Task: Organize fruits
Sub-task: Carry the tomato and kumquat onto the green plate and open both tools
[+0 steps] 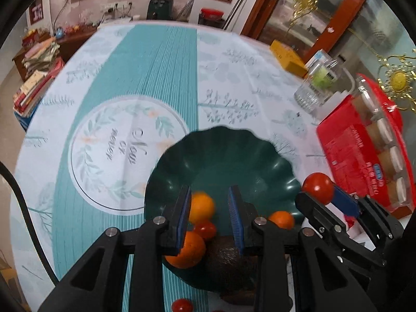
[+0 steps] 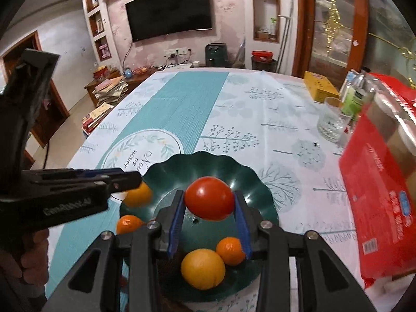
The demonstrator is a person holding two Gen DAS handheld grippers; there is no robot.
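- Left gripper (image 1: pixel 210 202) pitched steeply down over the scalloped dark green plastic bowl (image 1: pixel 221 153); jaws narrow. A blurred orange (image 1: pixel 201 206) shows between the blue pads – whether it's gripped, can't tell.
- Right gripper (image 2: pixel 209 202) also angled down over the bowl, clamped on a glossy red tomato (image 2: pixel 209 199) – its long axis runs pad to pad, slightly tilted.
- Left view only: small red tomato (image 1: pixel 205 230) and a dark brown avocado-like fruit (image 1: pixel 226 260) at the bowl's near edge, another red tomato (image 1: pixel 182 305) on the teal-striped tablecloth (image 1: pixel 161 78).
- Right view only: a hand (image 2: pixel 28 257) on the left gripper's handle.
- Far right: clear drinking glass (image 2: pixel 334 122) beside a red carton (image 2: pixel 382 202).
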